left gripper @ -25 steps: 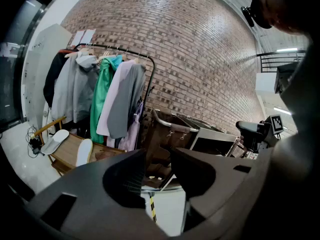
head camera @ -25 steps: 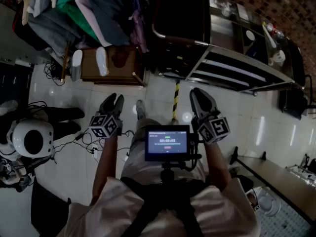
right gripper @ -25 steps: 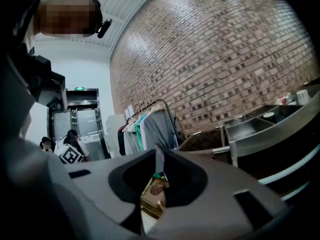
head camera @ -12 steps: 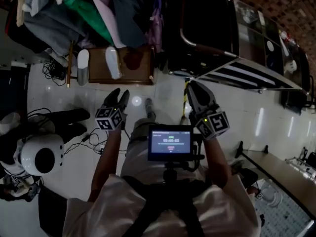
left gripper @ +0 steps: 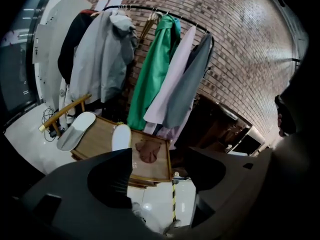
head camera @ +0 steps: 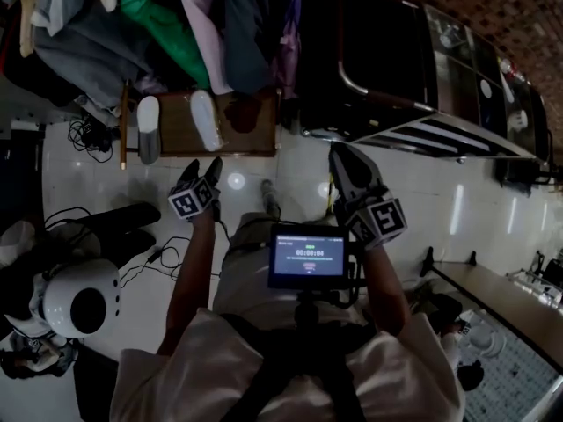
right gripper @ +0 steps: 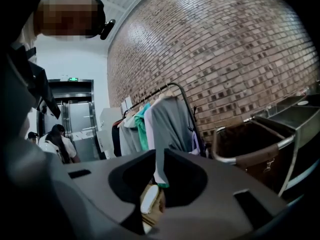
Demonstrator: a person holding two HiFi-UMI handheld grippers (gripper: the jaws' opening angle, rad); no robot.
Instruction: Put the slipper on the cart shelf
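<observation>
Your left gripper (head camera: 201,169) hangs just in front of the wooden tray (head camera: 176,123), jaws opening, nothing between them. On the tray: white slipper (head camera: 207,120) and brown cloth (head camera: 244,112). A grey slipper (head camera: 148,128) lies on its left edge. Your right gripper (head camera: 341,155), right of the tray, is all but closed and empty.

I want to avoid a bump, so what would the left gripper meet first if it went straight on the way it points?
Probably the low wooden platform, near the white slipper lying on it, though depth is unclear. The left gripper, jaws opening with nothing between them, points that way.
</observation>
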